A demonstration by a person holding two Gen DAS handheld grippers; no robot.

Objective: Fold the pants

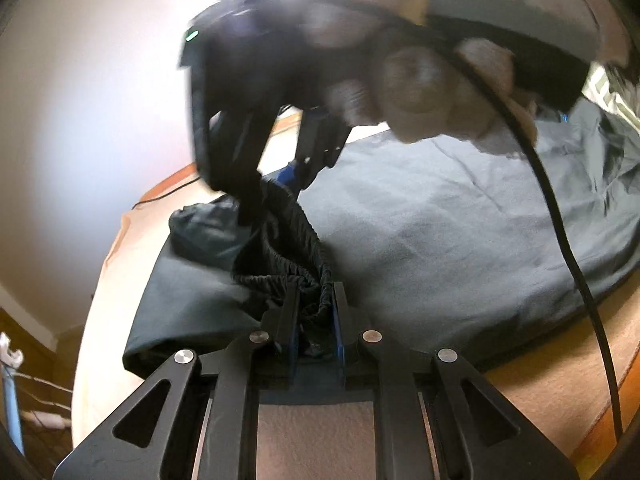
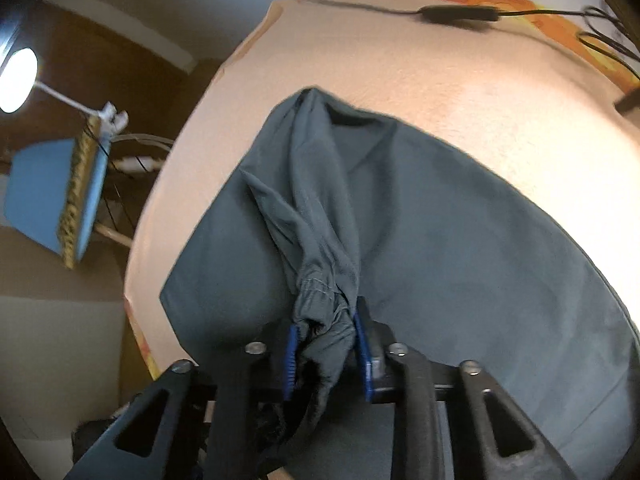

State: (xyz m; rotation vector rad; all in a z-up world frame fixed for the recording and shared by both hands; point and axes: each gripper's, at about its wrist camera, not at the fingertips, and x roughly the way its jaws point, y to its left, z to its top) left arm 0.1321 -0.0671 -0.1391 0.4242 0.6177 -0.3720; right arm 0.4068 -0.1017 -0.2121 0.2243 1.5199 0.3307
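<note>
A peach-coloured bed cover point(image 2: 460, 92) carries the dark grey pants point(image 2: 460, 264) and a black cable point(image 2: 460, 14) near its far edge.

My left view blurs the right gripper point(image 1: 280, 184) and the hand point(image 1: 420, 92) above the pants point(image 1: 440, 232). Its fingertips sink into the waistband point(image 1: 296, 240), so I can't see them

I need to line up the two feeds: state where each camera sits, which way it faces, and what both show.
Left wrist: on the left gripper, looking forward and down at the gathered waistband in its pads; the person's hand with the right gripper shows above.
Right wrist: on the right gripper, looking steeply down at bunched fabric between its blue pads.
Shared: the dark pants on the pale covered table.
</note>
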